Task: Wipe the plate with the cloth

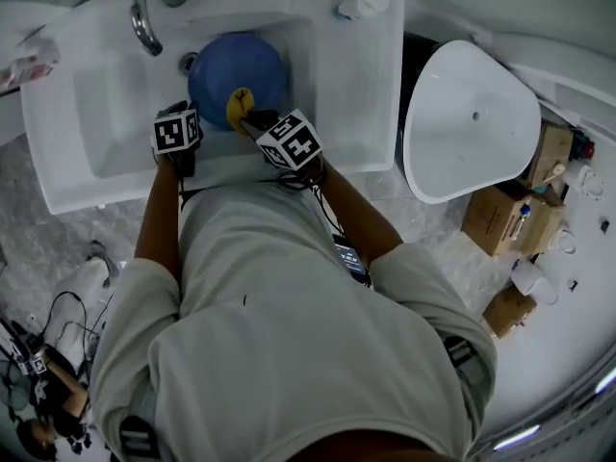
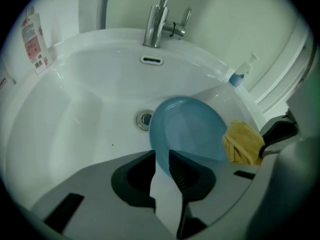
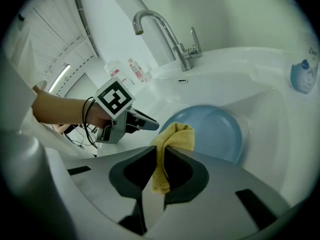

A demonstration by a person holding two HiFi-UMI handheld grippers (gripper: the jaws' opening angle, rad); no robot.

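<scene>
White bathroom, with a big white sink (image 1: 87, 123) and a shiny tap (image 2: 157, 19) at the back. Down in the sink is the blue plate (image 2: 192, 129), close to the drain (image 2: 144, 119). The left gripper (image 2: 161, 156) has its two jaws pressed on the near edge of the plate and holds it there. The plate looks tipped up a bit, not flat. The right gripper (image 3: 159, 151) pinches the yellow cloth (image 3: 175, 136) between its jaws. One end of the cloth sticks up past the jaws, right by the plate's edge, and the other end hangs down. I cannot tell if the cloth touches the plate yet.

I think the plate is hard, smooth and not very heavy. It could be slippery, so it may slide out of a thin grip when the cloth pushes on it. The rim is the best place to hold it, because that leaves the middle free to wipe. It might crack if it drops on the hard sink. The cloth is soft and floppy. It bends any way, so it is good to hold it in a bunch and rub with the part that sticks out.
</scene>
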